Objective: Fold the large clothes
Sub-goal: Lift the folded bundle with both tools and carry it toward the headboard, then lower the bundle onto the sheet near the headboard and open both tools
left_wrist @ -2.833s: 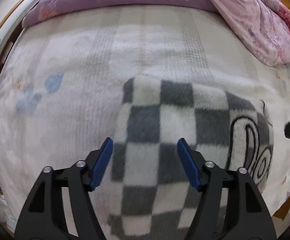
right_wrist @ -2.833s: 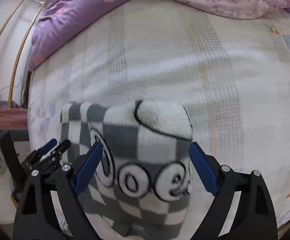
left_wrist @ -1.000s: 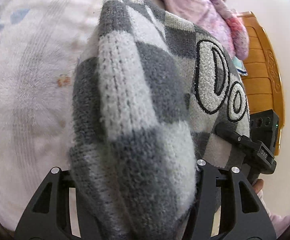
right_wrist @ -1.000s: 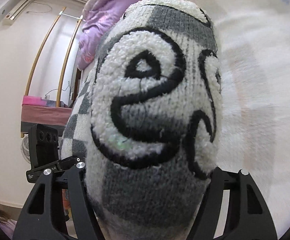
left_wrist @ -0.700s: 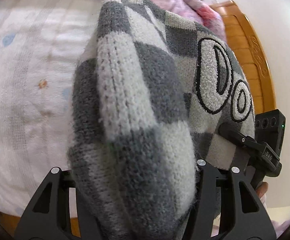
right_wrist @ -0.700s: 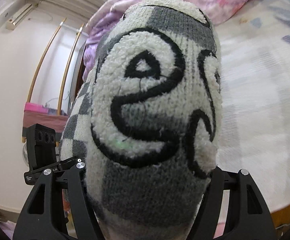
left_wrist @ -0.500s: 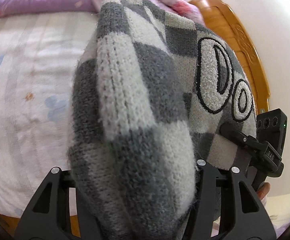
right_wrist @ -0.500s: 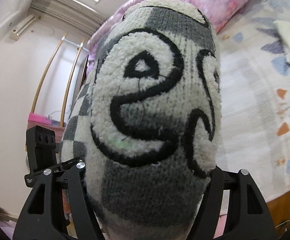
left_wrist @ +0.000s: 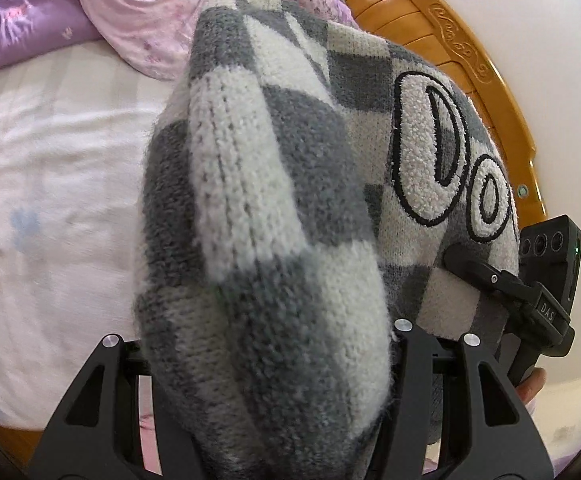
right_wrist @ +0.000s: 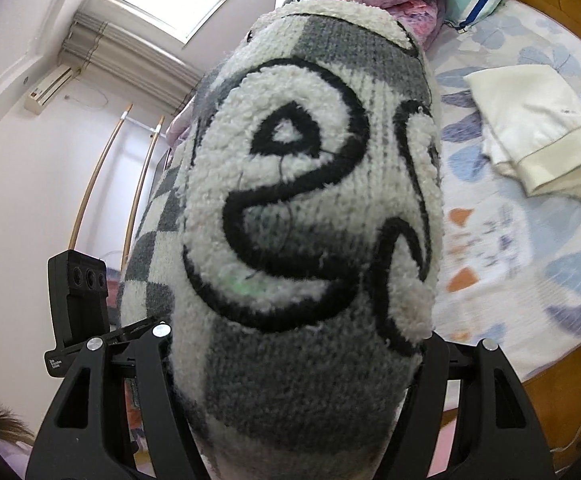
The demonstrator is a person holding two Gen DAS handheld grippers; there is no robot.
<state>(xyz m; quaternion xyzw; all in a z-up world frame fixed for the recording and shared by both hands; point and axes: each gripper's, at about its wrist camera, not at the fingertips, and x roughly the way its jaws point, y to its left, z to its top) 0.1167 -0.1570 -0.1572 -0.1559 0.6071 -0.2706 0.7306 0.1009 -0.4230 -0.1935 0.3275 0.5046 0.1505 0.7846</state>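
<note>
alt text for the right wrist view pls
A folded grey-and-white checked knit sweater with looped black lettering fills the frame, clamped in the right gripper. Behind it, a folded cream garment lies on the floral bedsheet.

Grey-and-white checked sweater, black-outlined lettering

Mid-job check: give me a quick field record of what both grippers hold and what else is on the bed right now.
held item: folded grey and white checked sweater
left gripper: shut on the sweater, fingertips hidden by the knit
right gripper: shut on the sweater, fingertips hidden
sweater position: lifted clear of the bed
other clothing: cream folded garment lying on the floral sheet
bedding: purple and pink quilt bunched near the wooden headboard
</note>
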